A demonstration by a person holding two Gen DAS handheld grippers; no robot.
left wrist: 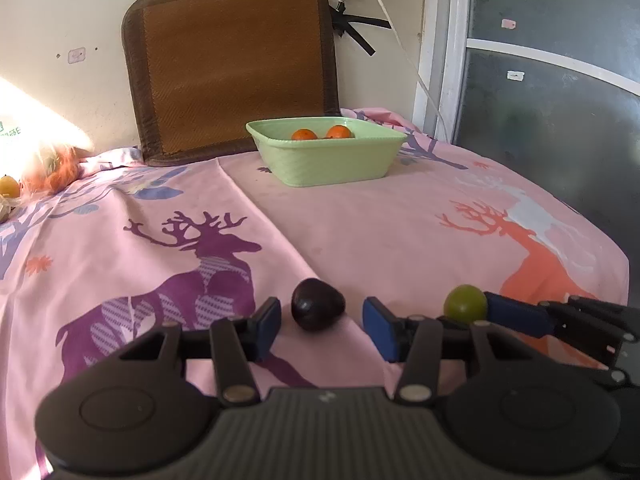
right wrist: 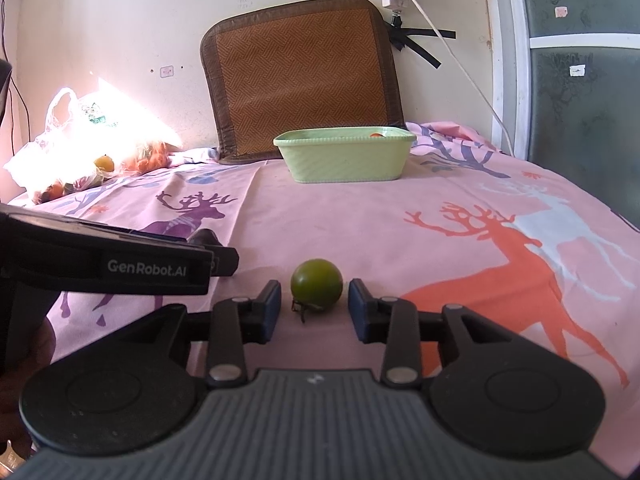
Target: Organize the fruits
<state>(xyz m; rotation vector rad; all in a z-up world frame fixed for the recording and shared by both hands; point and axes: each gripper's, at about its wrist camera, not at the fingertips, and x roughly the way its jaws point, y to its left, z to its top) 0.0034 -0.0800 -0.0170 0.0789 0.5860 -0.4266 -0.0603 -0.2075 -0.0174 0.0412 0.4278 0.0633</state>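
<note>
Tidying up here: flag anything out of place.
Two fruits lie loose on the cloth, away from the basin holding the oranges: a dark fruit and a green fruit, each between open hand-held gripper fingers. Nothing looks spilled or damaged.

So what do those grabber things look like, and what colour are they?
Each hand-held gripper, left and right, has a black ribbed body, two round black discs, black link bars with silver rivets, and two blue finger pads. White "GenRobot.AI" lettering marks the left one's side.

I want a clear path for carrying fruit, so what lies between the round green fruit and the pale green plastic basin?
Only bare pink deer-print cloth separates the round green fruit from the pale green plastic basin, shown in the right wrist view.
</note>
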